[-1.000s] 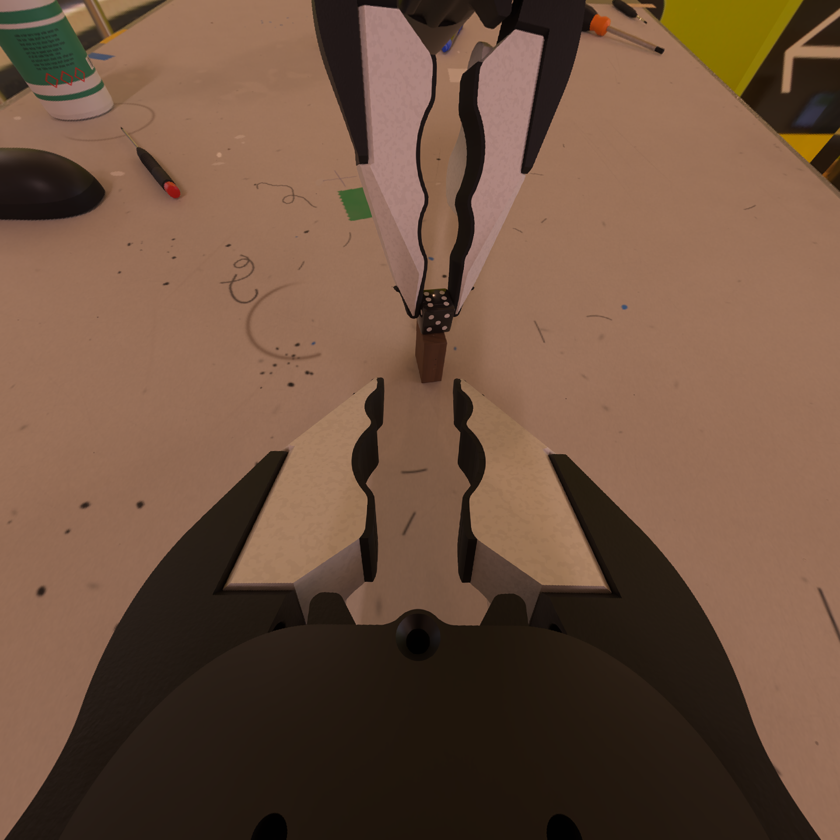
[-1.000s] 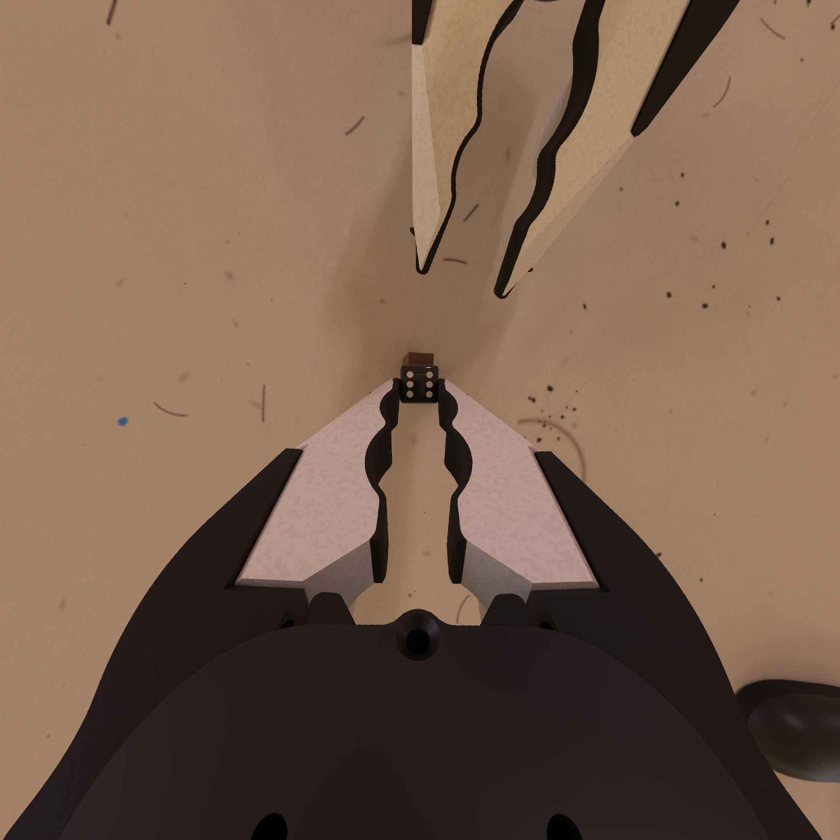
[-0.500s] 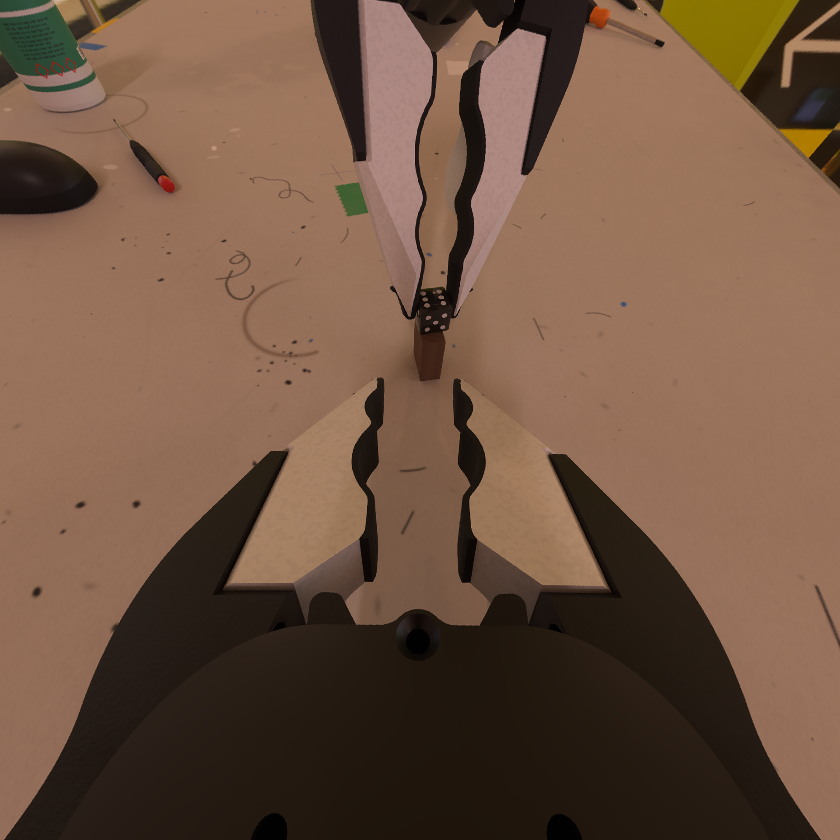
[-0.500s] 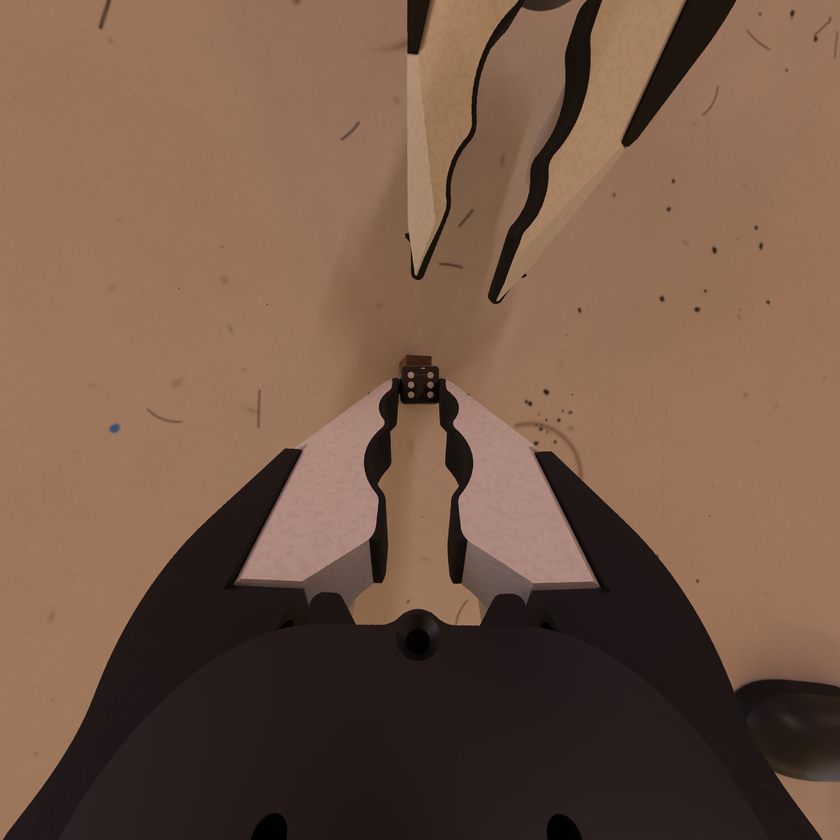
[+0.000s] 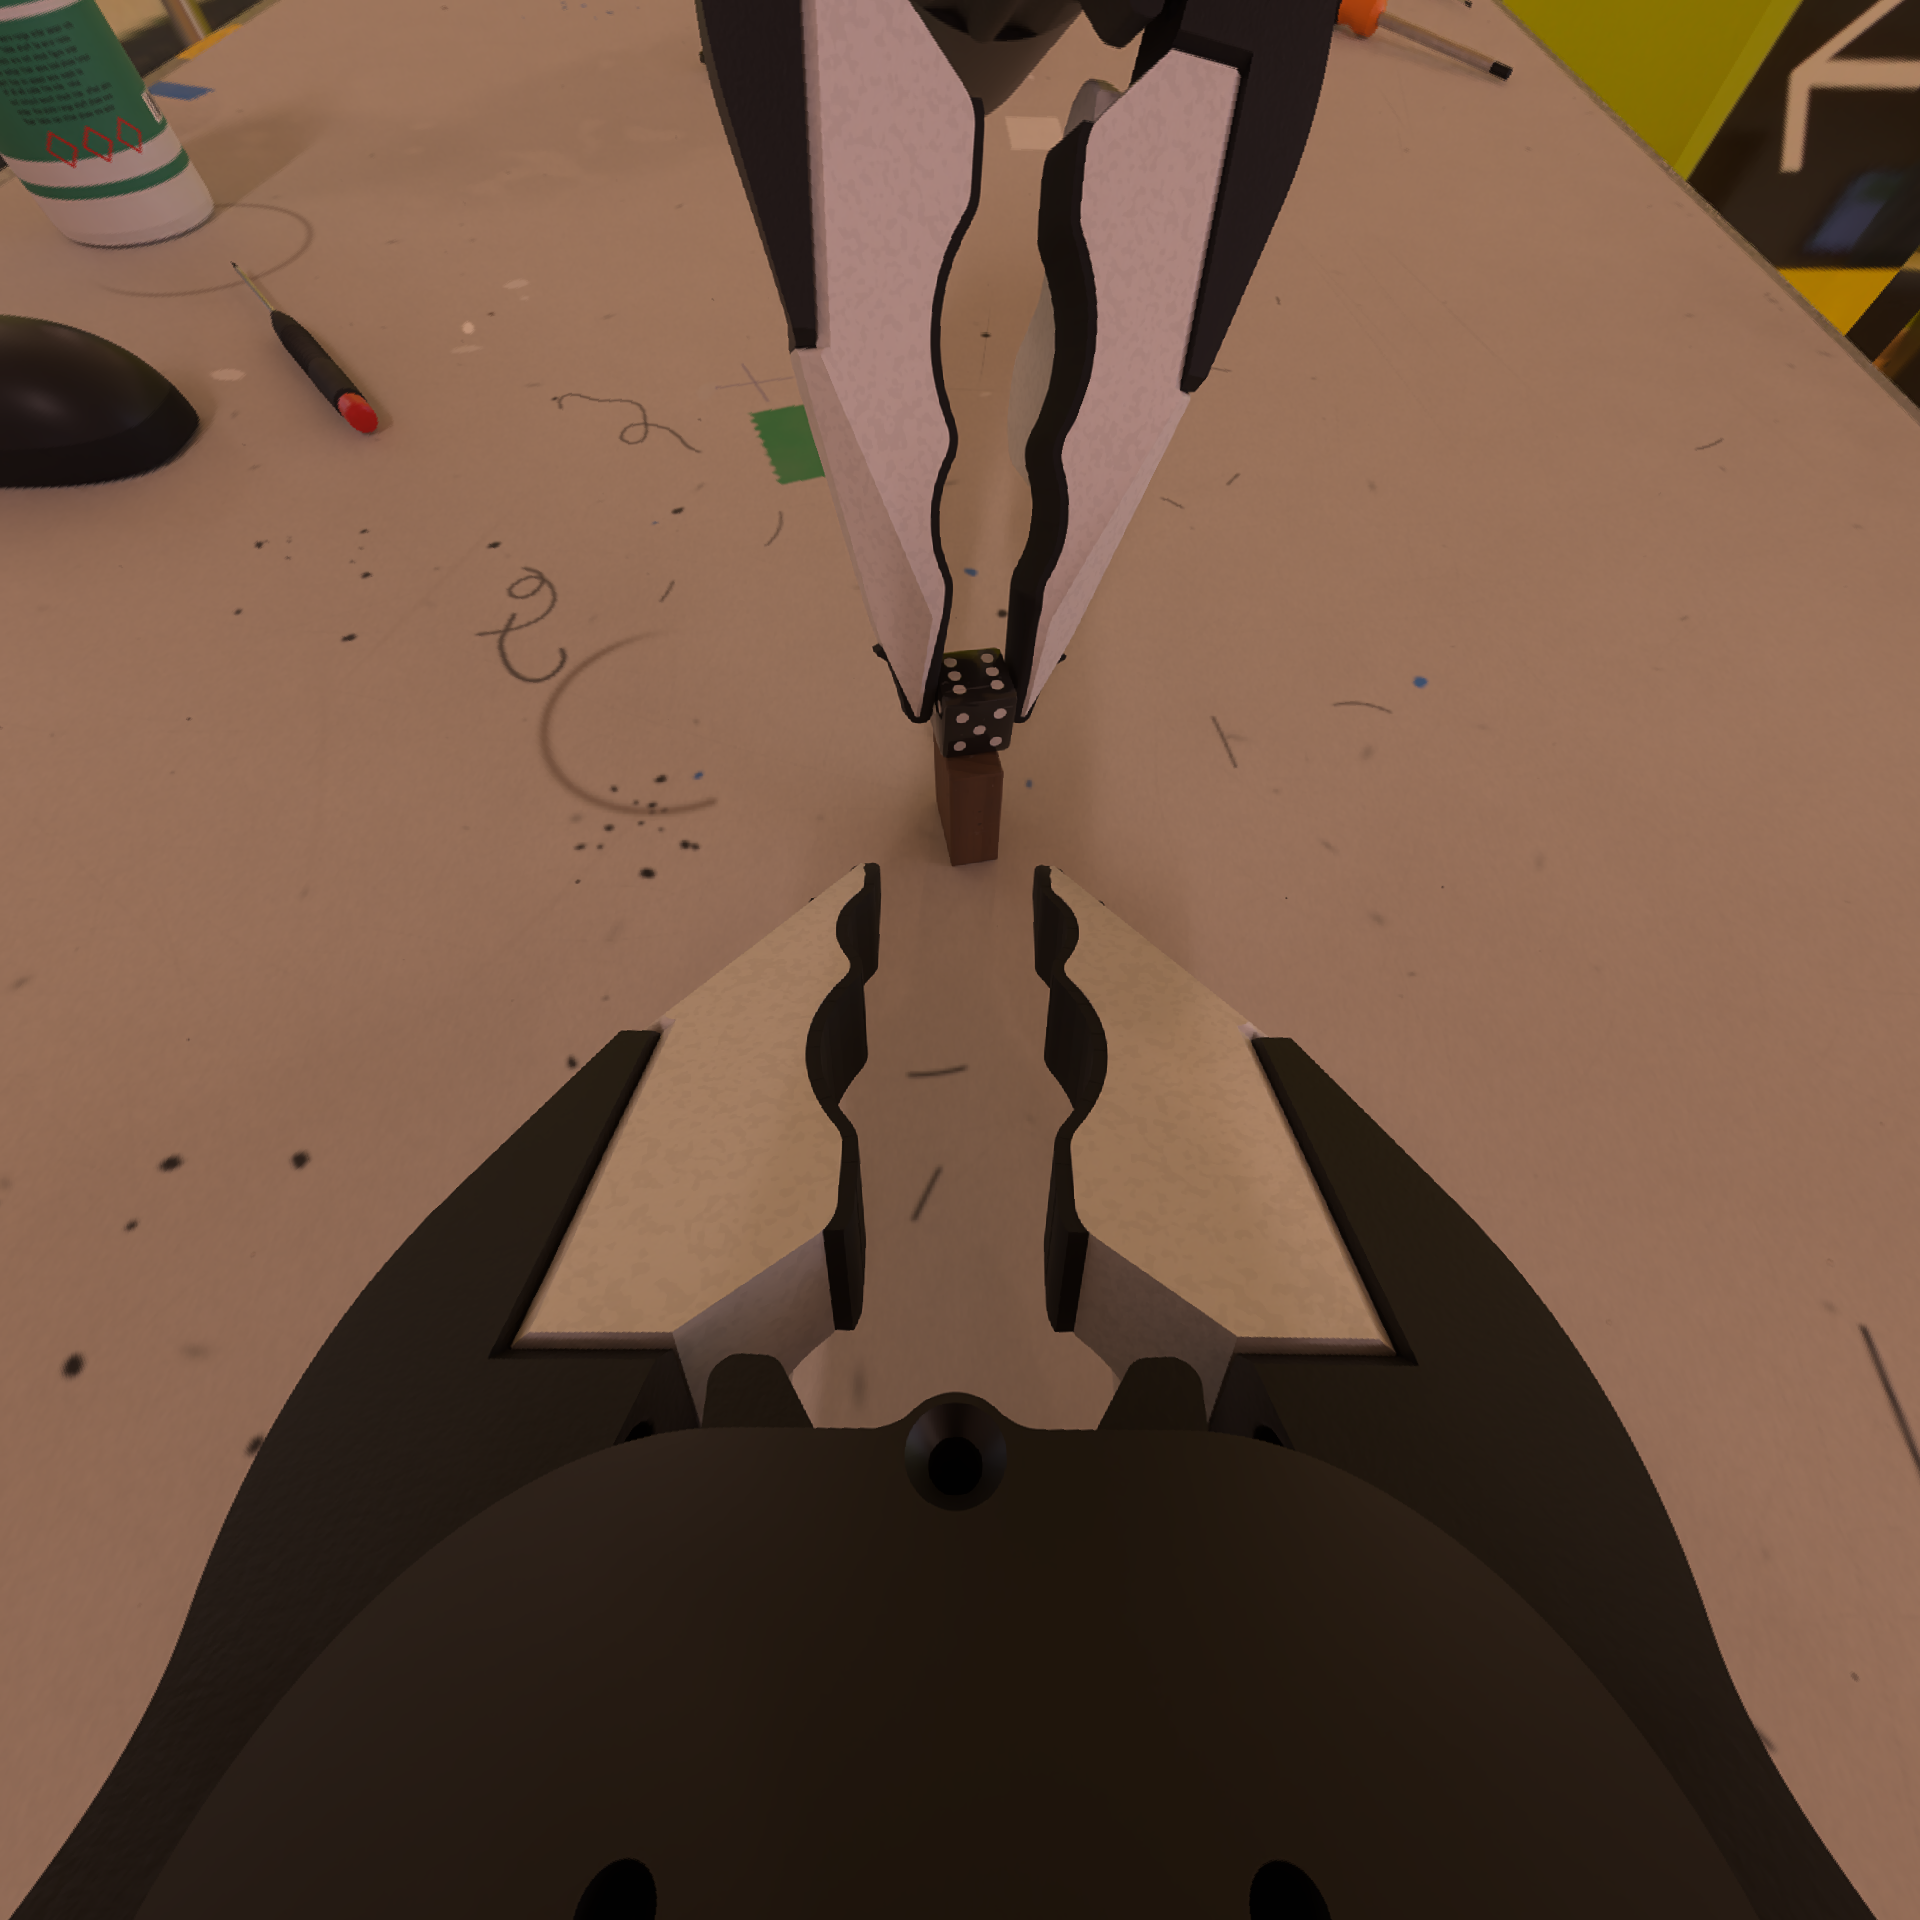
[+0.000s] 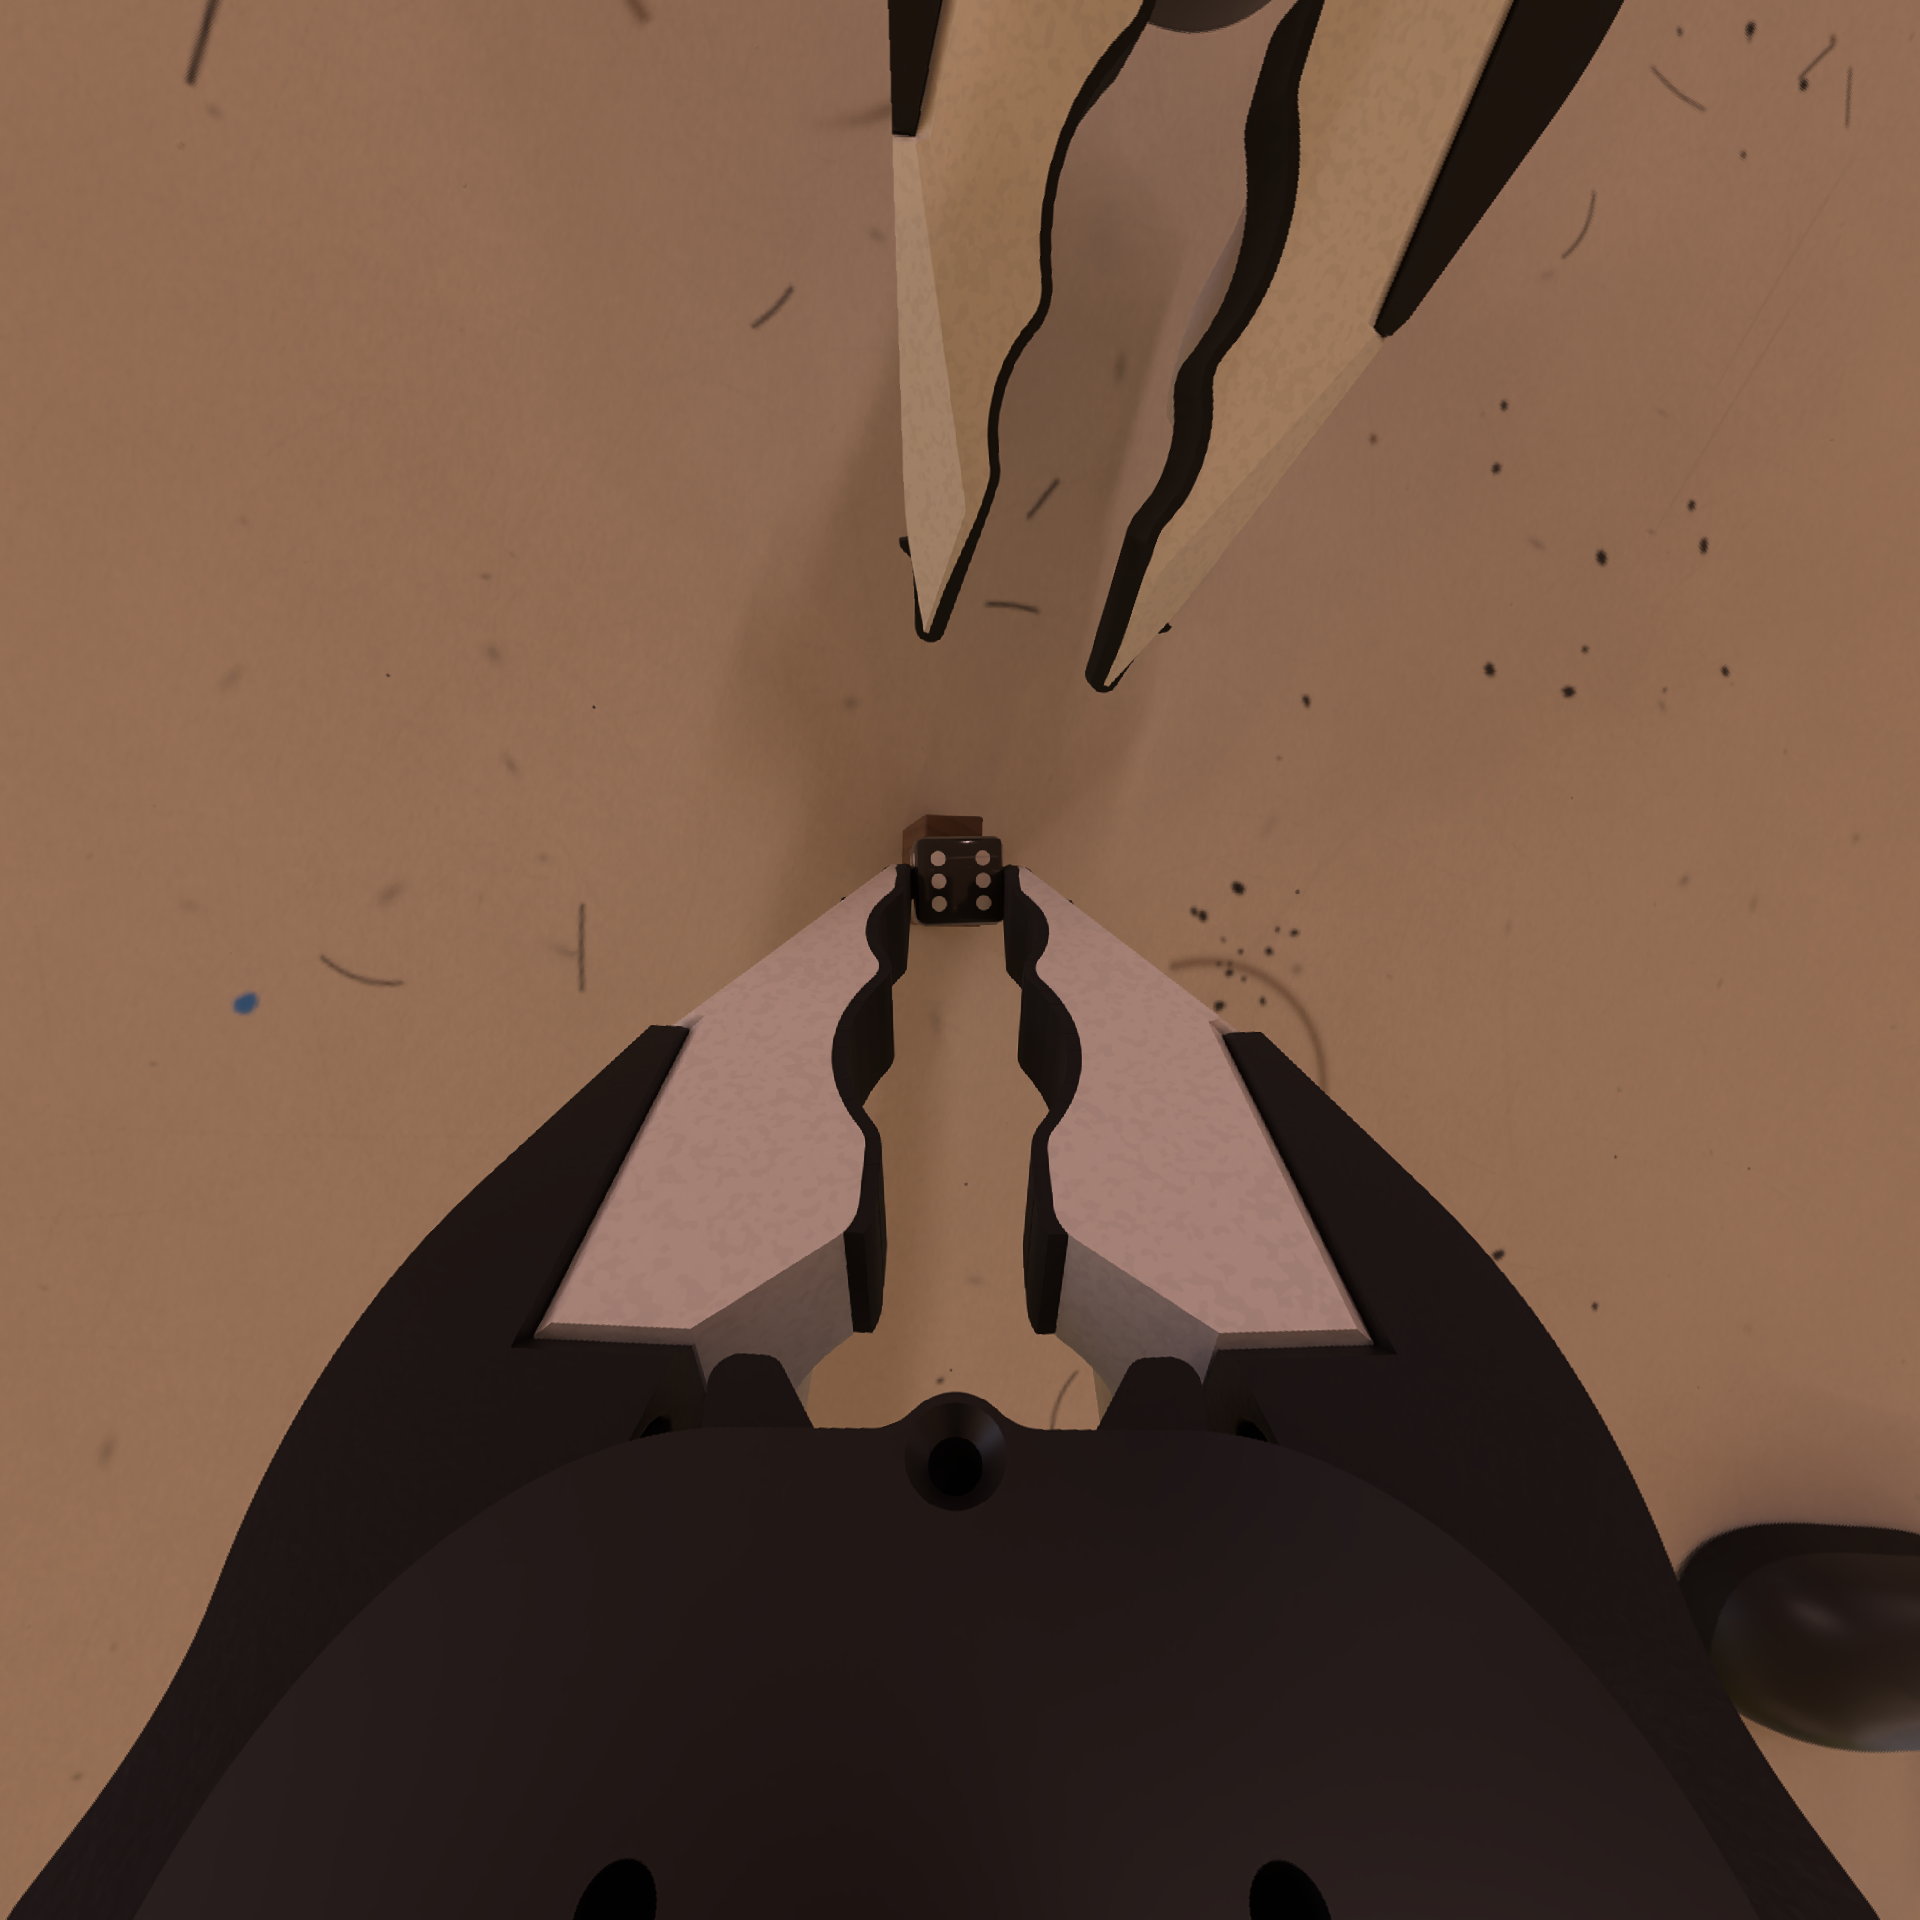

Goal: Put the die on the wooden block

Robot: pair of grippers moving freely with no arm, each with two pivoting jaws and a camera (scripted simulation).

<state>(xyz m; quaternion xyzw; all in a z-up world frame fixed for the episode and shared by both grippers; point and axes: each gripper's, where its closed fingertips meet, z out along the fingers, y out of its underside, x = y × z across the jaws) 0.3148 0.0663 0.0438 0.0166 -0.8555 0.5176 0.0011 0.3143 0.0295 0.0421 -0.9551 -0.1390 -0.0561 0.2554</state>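
A black die with white pips point(image 5: 975, 703) is held between the fingertips of my right gripper point(image 5: 971, 709), which comes down from the top of the left wrist view. The die sits right at the top of a small upright brown wooden block point(image 5: 969, 816); I cannot tell whether they touch. In the right wrist view the right gripper point(image 6: 958, 883) is shut on the die point(image 6: 958, 896), and the block point(image 6: 940, 828) shows just beyond it. My left gripper point(image 5: 954, 878) is open and empty, just short of the block; it also shows in the right wrist view point(image 6: 1016, 657).
On the tan, scuffed table there are a white and green bottle point(image 5: 88, 125), a black mouse point(image 5: 73, 405), a red-tipped screwdriver point(image 5: 317, 364) at the left, green tape point(image 5: 787, 445) and an orange-handled tool point(image 5: 1418, 26). The table's edge point(image 5: 1714, 208) runs along the right.
My left gripper has shifted slightly, so its view has drifted. The right gripper keeps the die at the top of the block with its grip unchanged.
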